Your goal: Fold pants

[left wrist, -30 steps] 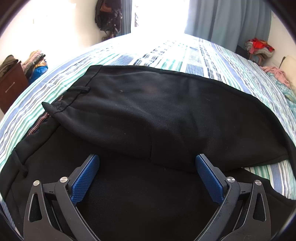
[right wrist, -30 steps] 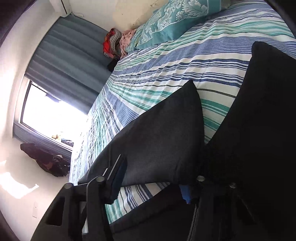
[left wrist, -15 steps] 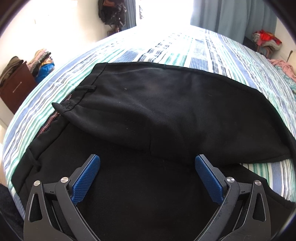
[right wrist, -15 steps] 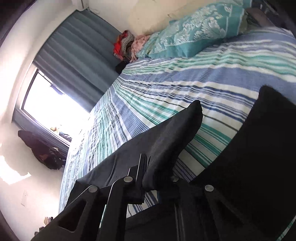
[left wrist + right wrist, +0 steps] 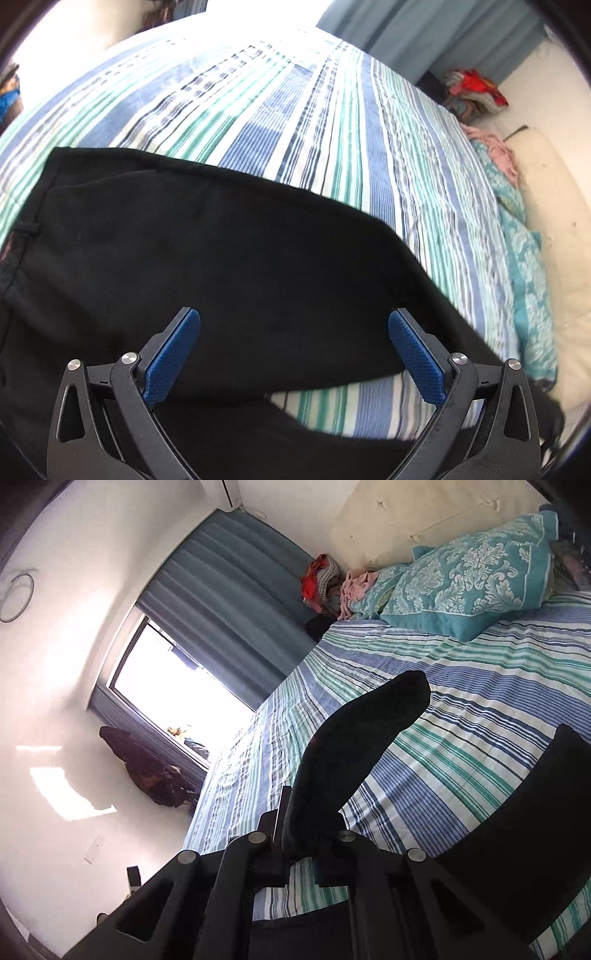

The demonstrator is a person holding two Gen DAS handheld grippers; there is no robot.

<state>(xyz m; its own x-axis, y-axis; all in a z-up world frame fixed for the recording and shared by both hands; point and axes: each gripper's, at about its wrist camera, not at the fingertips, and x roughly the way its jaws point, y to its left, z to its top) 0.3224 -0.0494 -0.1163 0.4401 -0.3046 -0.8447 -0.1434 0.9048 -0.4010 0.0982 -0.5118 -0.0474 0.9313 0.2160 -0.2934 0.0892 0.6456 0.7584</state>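
So the black pants (image 5: 229,266) are spread out on the striped bed (image 5: 295,122), waistband end off to the left in the left wrist view, with one leg lying folded across the other. The left claw (image 5: 293,354) is pointed steeply down over the fabric with its blue pads (image 5: 171,356) spread wide and nothing caught between them. The right claw (image 5: 308,843) is aimed only slightly below level and rolled onto its side, so the bed looks tilted in its view. Its jaws are clamped tight on a pant leg end (image 5: 354,749), which sticks up ahead of the claw, raised off the striped sheet. A teal patterned pillow (image 5: 469,583) sits at the head of the bed.
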